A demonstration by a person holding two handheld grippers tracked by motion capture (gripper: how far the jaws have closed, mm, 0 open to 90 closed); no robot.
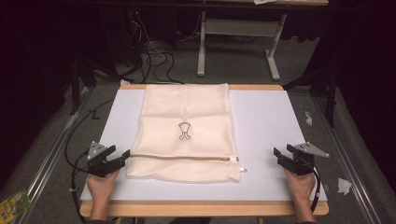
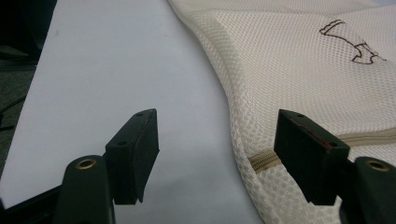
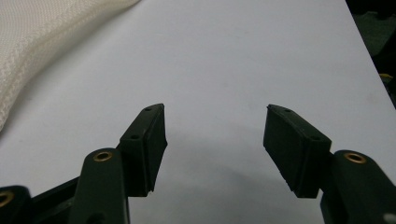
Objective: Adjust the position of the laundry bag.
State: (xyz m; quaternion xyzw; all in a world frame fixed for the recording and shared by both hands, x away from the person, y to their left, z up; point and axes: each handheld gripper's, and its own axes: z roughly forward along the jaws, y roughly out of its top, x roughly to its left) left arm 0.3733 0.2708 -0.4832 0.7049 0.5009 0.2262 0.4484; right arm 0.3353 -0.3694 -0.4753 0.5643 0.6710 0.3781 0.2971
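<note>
Mesh laundry bag (image 1: 184,133) looked light and floppy; I'd pinch the zipper (image 2: 261,161) edge. Left claw (image 1: 116,156) and right claw (image 1: 283,153) were both spread, empty.

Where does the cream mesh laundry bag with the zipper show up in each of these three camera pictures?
High view: the cream mesh laundry bag lies flat mid-table, between the two grippers.
Left gripper view: it covers the right side, its zipper running behind the right-hand jaw.
Right gripper view: just a corner at the upper left.
Shared landmark: the white table top under the bag.
</note>
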